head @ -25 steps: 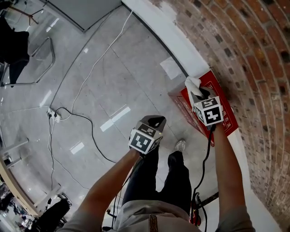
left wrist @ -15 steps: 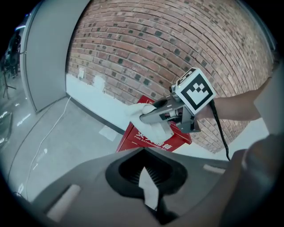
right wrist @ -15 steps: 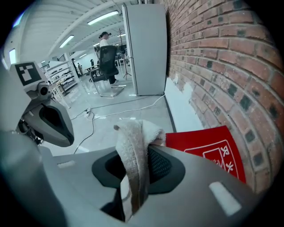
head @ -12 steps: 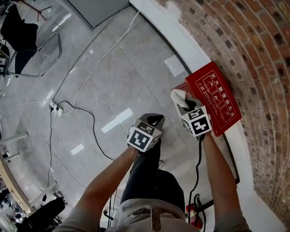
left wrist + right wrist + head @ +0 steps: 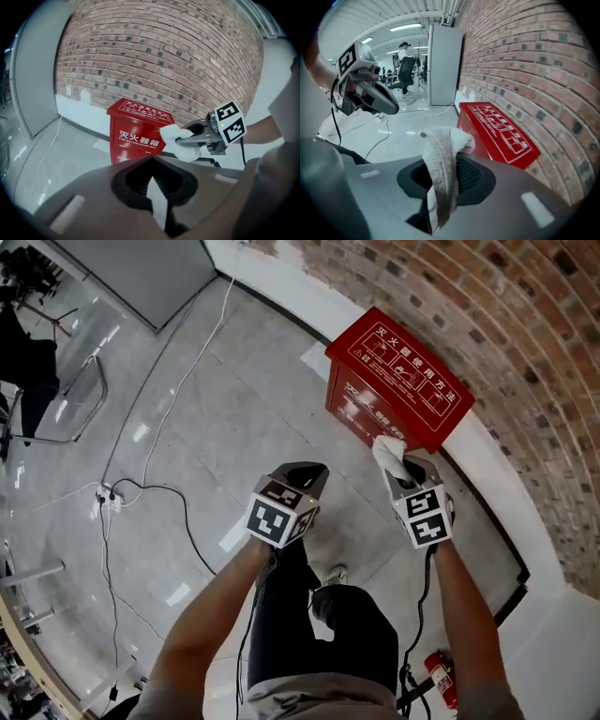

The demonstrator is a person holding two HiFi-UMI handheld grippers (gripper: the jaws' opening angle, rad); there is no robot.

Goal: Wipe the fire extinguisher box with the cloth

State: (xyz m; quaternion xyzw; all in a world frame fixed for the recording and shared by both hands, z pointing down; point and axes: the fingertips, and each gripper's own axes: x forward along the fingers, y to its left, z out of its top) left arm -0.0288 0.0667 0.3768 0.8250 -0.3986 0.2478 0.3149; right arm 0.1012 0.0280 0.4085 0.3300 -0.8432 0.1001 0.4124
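The red fire extinguisher box (image 5: 398, 371) stands on the floor against the brick wall, with white print on its lid and front. My right gripper (image 5: 397, 463) is shut on a white cloth (image 5: 387, 450), held just in front of the box's front face; whether they touch is unclear. The right gripper view shows the cloth (image 5: 440, 140) bunched between the jaws of the right gripper (image 5: 454, 161), with the box (image 5: 499, 133) ahead to the right. My left gripper (image 5: 305, 476) hovers over the floor left of the box, shut and holding nothing. The left gripper view shows the box (image 5: 136, 136) and cloth (image 5: 174, 139) beyond the left gripper (image 5: 152, 164).
The brick wall (image 5: 525, 324) has a white ledge (image 5: 281, 282) along its foot. Cables and a power strip (image 5: 108, 498) lie on the grey floor at the left, with a chair (image 5: 56, 399) beyond. A small red extinguisher (image 5: 442, 679) lies near my feet.
My right gripper has come off the box's lid with the cloth and now hangs in front of its front face. The head view has swung, showing the whole box farther ahead.
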